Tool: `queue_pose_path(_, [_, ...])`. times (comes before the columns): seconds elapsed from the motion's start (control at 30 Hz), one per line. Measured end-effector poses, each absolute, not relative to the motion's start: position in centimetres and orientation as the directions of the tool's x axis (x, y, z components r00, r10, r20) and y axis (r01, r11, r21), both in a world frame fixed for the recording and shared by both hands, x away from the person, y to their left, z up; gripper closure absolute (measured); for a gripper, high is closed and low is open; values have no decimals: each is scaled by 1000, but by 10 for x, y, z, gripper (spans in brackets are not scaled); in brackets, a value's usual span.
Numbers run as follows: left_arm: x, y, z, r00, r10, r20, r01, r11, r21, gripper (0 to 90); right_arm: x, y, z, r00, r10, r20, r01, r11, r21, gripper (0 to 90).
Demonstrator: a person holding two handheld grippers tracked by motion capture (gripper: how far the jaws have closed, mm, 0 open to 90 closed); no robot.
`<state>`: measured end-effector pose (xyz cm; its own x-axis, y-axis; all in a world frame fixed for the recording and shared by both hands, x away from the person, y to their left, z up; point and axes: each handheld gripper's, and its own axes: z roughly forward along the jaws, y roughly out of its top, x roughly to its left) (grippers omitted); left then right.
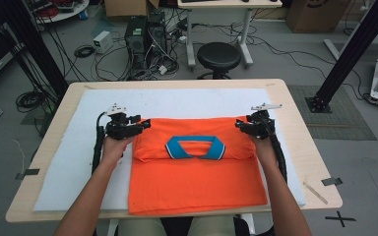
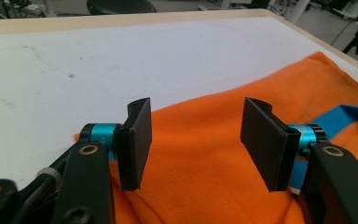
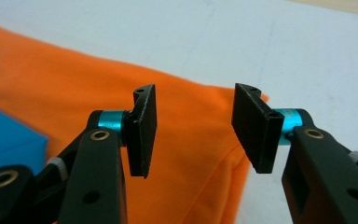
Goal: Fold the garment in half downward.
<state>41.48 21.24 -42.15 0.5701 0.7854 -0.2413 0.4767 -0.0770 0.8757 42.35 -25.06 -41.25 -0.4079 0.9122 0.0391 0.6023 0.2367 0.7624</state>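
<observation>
Pretty clearly a lab or robotics workshop, not anyone's home. Bare grey floor (image 1: 285, 64) with cables (image 1: 103, 59) snaking all over it, a couple of black PC towers (image 1: 145, 37) parked right on the ground, and a small white box (image 1: 101, 40) plugged in beside them. Black metal frame legs (image 1: 352, 49) stand on both sides of the counter (image 1: 295, 142), plus a round black stool (image 1: 219, 56), cardboard boxes (image 1: 315, 14) at the back and tape marks (image 1: 339, 218) on the floor.

A black stool (image 1: 219, 57) stands at twelve o'clock beyond the surface (image 1: 295, 147); a computer tower (image 1: 136, 39) and tangled cables (image 1: 103, 64) lie at eleven o'clock.
</observation>
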Motion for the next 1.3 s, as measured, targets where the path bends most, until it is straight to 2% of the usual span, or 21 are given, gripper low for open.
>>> queue_pose_path(0.27, [402,173,-419,682,694,-229,478,-187,858,409,406,-241,-415,-454,889,56,600,259,757,460])
queue_pose_path(0.57, [398,134,-433,726,648,-229,539,-331,775,431,387,-237,-414,-492,868,60,577,274,769,458])
queue_pose_path(0.7, [393,127,-439,739,645,-194,530,-378,759,592,380,-237,-414,-505,861,63,569,277,774,458])
queue_pose_path(0.8, [389,129,-437,741,650,-168,506,-377,776,765,377,-237,-413,-512,856,67,566,278,776,458])
queue_pose_path(0.87, [384,131,-434,746,646,-161,481,-356,801,806,375,-236,-413,-518,853,71,563,278,778,458])
queue_pose_path(1.1, [359,139,-428,773,612,-168,426,-305,852,827,370,-217,-412,-570,818,81,551,307,776,436])
queue_pose_path(1.17, [351,142,-427,781,601,-168,416,-301,858,830,371,-207,-413,-592,796,126,570,304,763,412])
queue_pose_path(1.3, [338,145,-430,791,587,-175,407,-291,865,835,371,-189,-415,-637,756,149,576,338,745,396])
